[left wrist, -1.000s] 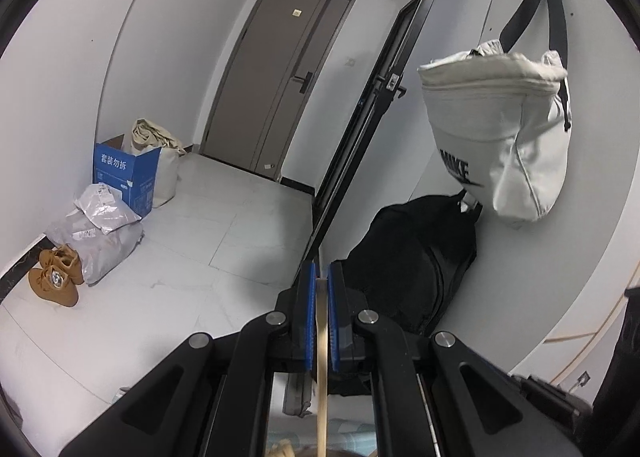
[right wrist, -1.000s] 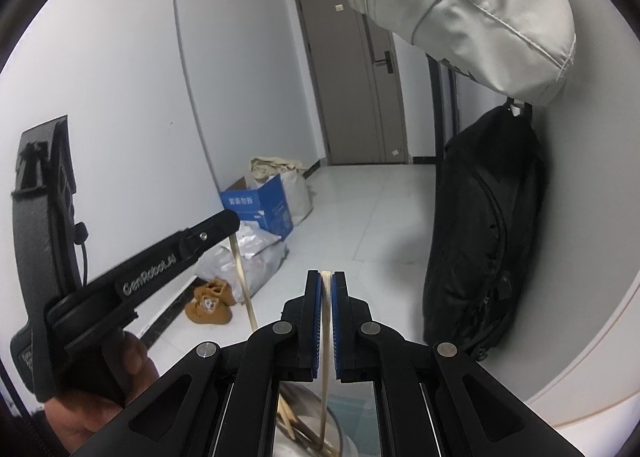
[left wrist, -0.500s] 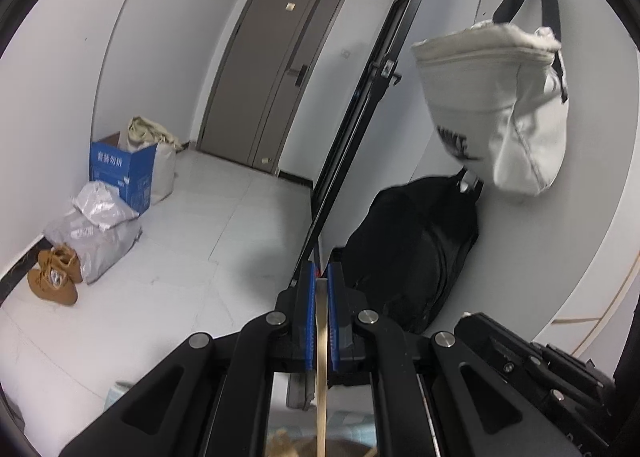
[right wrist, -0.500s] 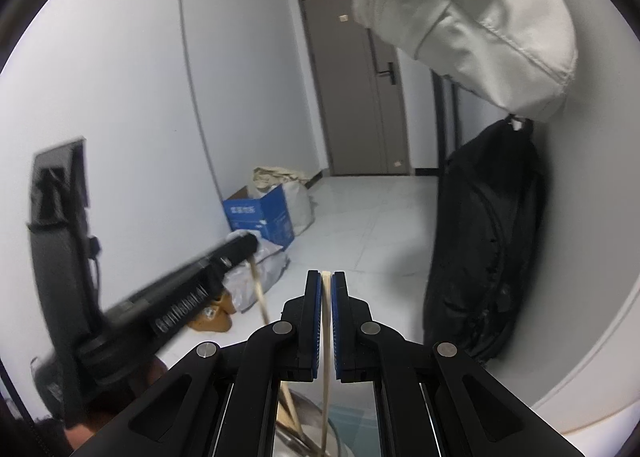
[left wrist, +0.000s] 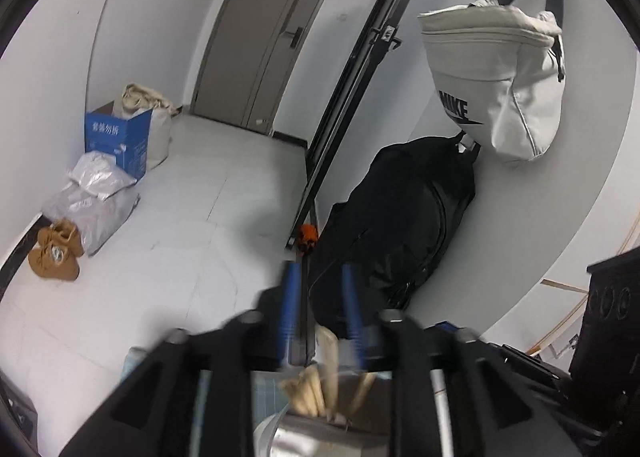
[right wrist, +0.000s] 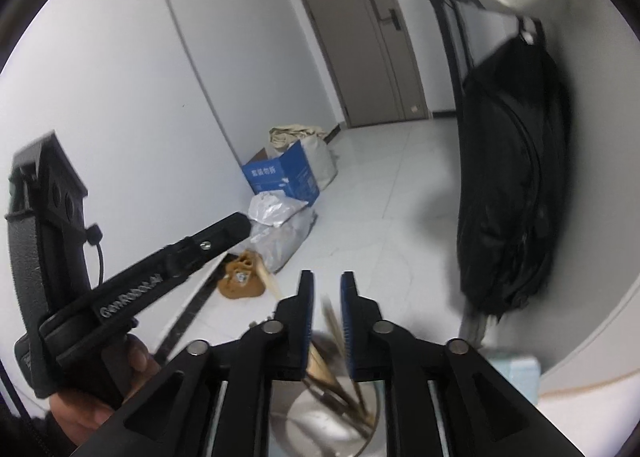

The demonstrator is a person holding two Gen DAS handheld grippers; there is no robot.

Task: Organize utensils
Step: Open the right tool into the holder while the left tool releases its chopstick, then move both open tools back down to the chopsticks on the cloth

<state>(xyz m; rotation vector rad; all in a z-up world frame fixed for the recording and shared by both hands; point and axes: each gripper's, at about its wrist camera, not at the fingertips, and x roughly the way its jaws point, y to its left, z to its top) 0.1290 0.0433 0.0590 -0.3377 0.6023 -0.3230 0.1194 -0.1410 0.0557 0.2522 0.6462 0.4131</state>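
A shiny metal holder with several pale wooden chopsticks stands right under my left gripper. Its blue pads are apart and opening. One chopstick leans loose low in the gap, and neither pad presses it. In the right wrist view the same holder sits beneath my right gripper. These jaws are opening too, and a blurred chopstick hangs free between them. The left gripper reaches in from the left, held by a person's hand, with a chopstick below its tip.
A black backpack leans on the wall under a hanging white bag. A blue box, silver plastic bags and brown shoes line the left wall. A grey door closes the hallway. Pale blue cloth lies beside the holder.
Both grippers were shut on a chopstick each; now both pairs of pads have parted and the sticks are loose. Both grippers have sunk and tipped down over the holder.
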